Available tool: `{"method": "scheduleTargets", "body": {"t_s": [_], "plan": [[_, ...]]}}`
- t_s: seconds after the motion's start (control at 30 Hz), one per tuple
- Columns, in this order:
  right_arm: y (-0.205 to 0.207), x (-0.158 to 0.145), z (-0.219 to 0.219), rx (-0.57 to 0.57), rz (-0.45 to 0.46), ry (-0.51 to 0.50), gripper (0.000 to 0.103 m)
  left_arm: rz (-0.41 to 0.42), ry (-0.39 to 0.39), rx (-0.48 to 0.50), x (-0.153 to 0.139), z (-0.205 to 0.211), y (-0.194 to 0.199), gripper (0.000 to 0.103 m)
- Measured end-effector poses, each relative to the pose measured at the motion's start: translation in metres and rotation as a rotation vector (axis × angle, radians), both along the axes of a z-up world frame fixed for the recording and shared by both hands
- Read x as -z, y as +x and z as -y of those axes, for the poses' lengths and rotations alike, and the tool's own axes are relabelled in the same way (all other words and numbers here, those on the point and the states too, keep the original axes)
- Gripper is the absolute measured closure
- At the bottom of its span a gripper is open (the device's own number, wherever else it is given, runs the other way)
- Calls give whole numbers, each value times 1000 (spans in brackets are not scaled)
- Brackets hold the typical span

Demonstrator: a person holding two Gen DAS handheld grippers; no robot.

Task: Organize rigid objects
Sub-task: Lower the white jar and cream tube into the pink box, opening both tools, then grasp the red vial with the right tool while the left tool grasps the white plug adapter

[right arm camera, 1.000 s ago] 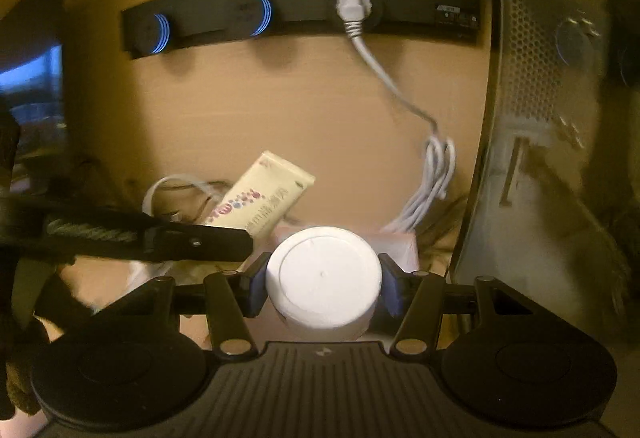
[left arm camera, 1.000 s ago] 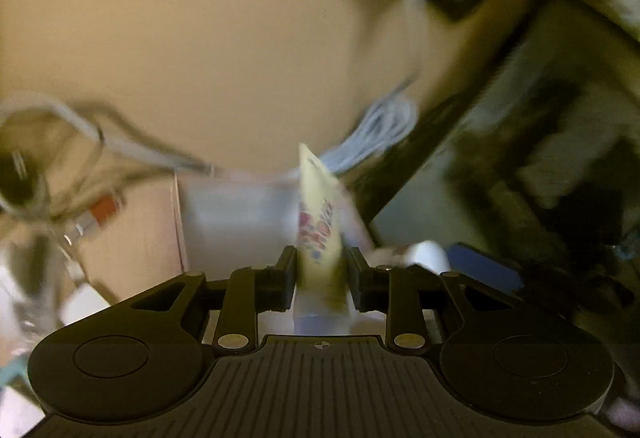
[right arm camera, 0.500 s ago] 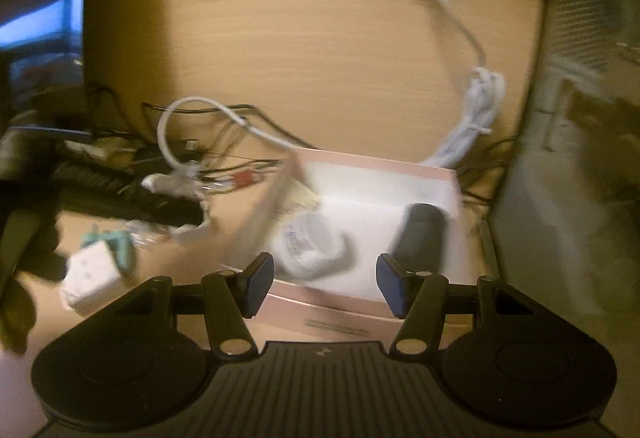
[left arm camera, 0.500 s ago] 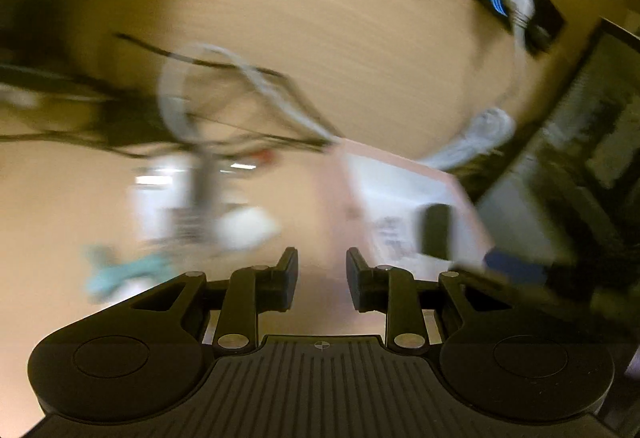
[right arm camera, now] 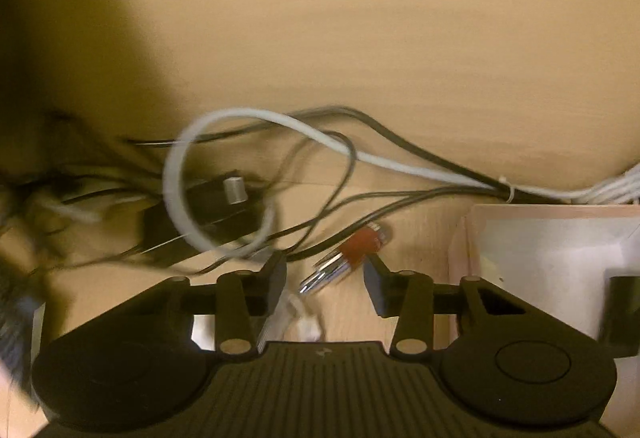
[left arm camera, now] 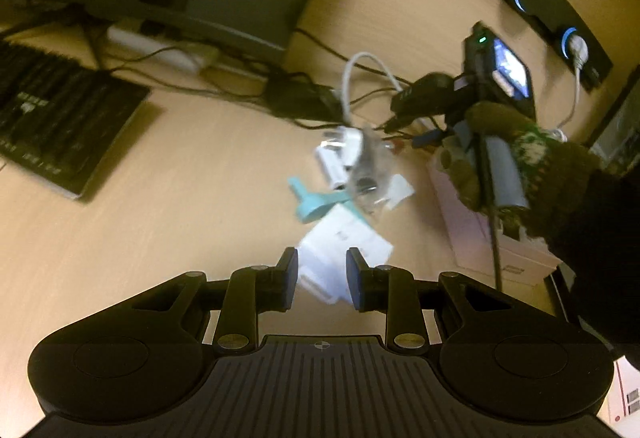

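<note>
The desk (right arm camera: pixel 360 18) looks like pale matt wood grain. The red-banded cylinder (right arm camera: pixel 344 258) has glossy metal ends. The glove (left arm camera: pixel 532 158) is knitted cloth.

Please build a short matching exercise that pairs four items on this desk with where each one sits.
Items:
1. white rectangular box
2. red and chrome cylindrical tube
3. black keyboard
4. pale pink cardboard box

Places:
A. far left in the left wrist view
B. right edge of the right wrist view
C. just ahead of the left claw
D. just ahead of the right claw, whose jaws are closing

Pairs: 1-C, 2-D, 3-A, 4-B
</note>
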State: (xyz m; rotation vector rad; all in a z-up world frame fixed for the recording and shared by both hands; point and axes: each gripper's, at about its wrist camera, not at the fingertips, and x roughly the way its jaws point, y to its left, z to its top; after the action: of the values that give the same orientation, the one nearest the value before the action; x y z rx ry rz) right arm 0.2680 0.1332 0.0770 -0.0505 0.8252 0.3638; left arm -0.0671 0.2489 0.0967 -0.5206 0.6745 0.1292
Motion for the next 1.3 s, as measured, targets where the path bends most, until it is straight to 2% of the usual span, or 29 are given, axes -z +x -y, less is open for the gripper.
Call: {"method": "scheduleTargets", "body": {"t_s": [0.07, 0.17, 0.2, 0.3, 0.37, 0.5, 0.53, 0.57, 0.6, 0.63, 0.73, 0.83, 0.97, 1.0, 1.03, 1.07, 1.17, 1.3], "plan": [[8, 11, -14, 31, -1, -79, 62, -5, -8, -7, 5, -10, -6, 74], [7, 23, -18, 22, -12, -119, 77, -13, -22, -16, 9, -21, -12, 74], [3, 25, -17, 16, -13, -122, 79, -16, -27, -17, 11, -24, -14, 74], [-22, 26, -12, -54, 27, -134, 82, -10, -22, 7, 9, -26, -10, 74], [-46, 19, -5, -104, 73, -132, 83, 10, 0, 57, 3, -19, 0, 74], [-106, -4, 29, -174, 154, -100, 87, 55, 96, 217, -15, 7, 34, 74], [-121, -8, 38, -182, 173, -97, 89, 68, 135, 265, -19, 16, 45, 74], [-136, -11, 50, -189, 190, -96, 98, 77, 178, 312, -23, 27, 58, 74], [-151, -12, 61, -195, 202, -97, 103, 83, 212, 352, -25, 37, 72, 74], [-168, -13, 72, -200, 209, -99, 103, 87, 233, 387, -25, 44, 86, 74], [-209, 1, 103, -200, 211, -118, 103, 49, 286, 451, -17, 64, 134, 74], [-234, 22, 126, -175, 211, -132, 103, -19, 368, 474, -1, 79, 176, 74], [-254, 40, 153, -188, 165, -20, 97, -93, 428, 495, 20, 90, 205, 74], [-259, 43, 157, -204, 161, -1, 85, -104, 440, 497, 23, 93, 210, 74], [-265, 46, 162, -225, 160, 12, 69, -103, 441, 495, 24, 94, 213, 73], [-270, 49, 164, -253, 170, 20, 63, -102, 437, 493, 25, 96, 217, 73], [-277, 62, 161, -313, 176, 1, 60, -105, 423, 481, 24, 97, 223, 73], [-271, 68, 151, -390, 125, 63, 60, -100, 424, 483, 22, 96, 219, 83]]}}
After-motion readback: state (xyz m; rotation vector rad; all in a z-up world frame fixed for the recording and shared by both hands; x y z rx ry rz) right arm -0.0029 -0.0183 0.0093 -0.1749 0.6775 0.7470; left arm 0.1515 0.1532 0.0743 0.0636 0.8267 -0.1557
